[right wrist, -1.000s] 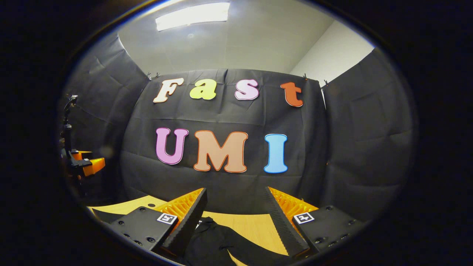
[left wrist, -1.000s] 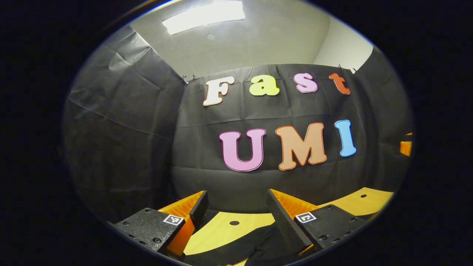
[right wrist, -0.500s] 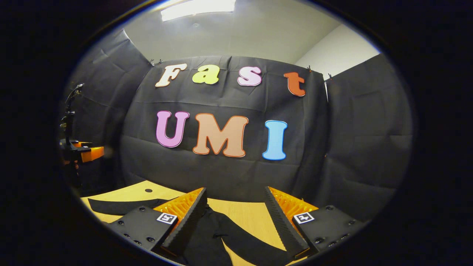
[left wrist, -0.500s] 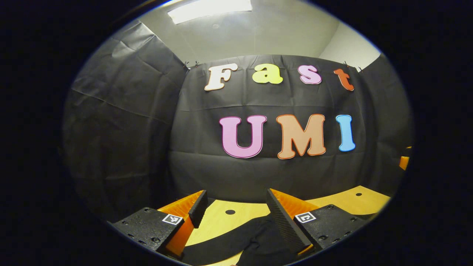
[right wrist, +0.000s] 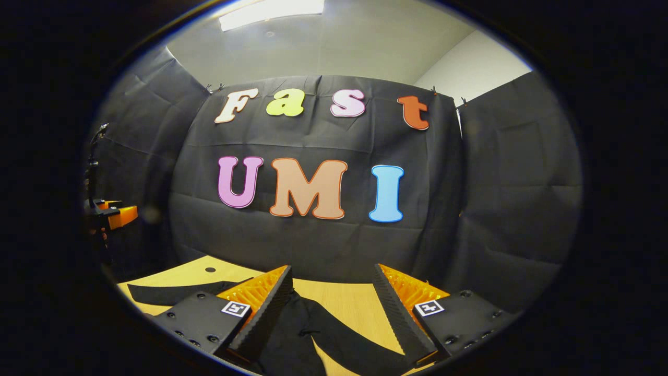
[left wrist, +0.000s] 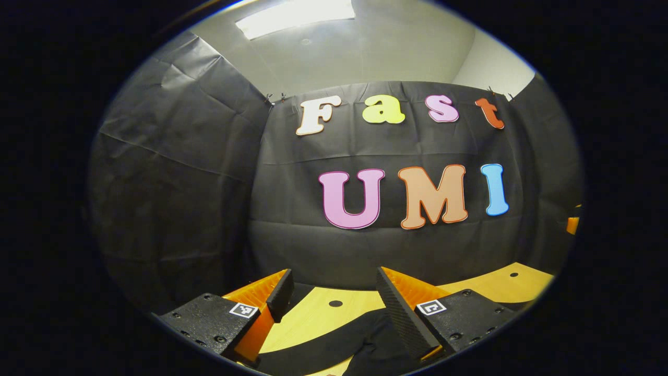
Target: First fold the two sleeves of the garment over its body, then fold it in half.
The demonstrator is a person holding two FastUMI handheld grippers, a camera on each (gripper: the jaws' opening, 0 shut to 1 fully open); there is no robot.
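Note:
A black garment (right wrist: 302,339) lies flat on the wooden table (right wrist: 349,305), one sleeve (right wrist: 172,292) stretched out to the left. My right gripper (right wrist: 331,300) hovers above the garment's near part, open, nothing between its fingers. In the left gripper view the same black garment (left wrist: 334,344) crosses the bottom, under my left gripper (left wrist: 334,297), which is open and holds nothing. The left gripper (right wrist: 112,215) also appears far off at the left edge of the right gripper view.
The table (left wrist: 501,284) is light wood with small round holes (left wrist: 335,303). Black cloth walls close the booth on three sides. A thin stand (right wrist: 94,167) rises at the far left in the right gripper view.
Both cameras tilted down over the second, bringing more of the table and garment into view. In the last half second the left view shifted slightly. Both grippers stayed open.

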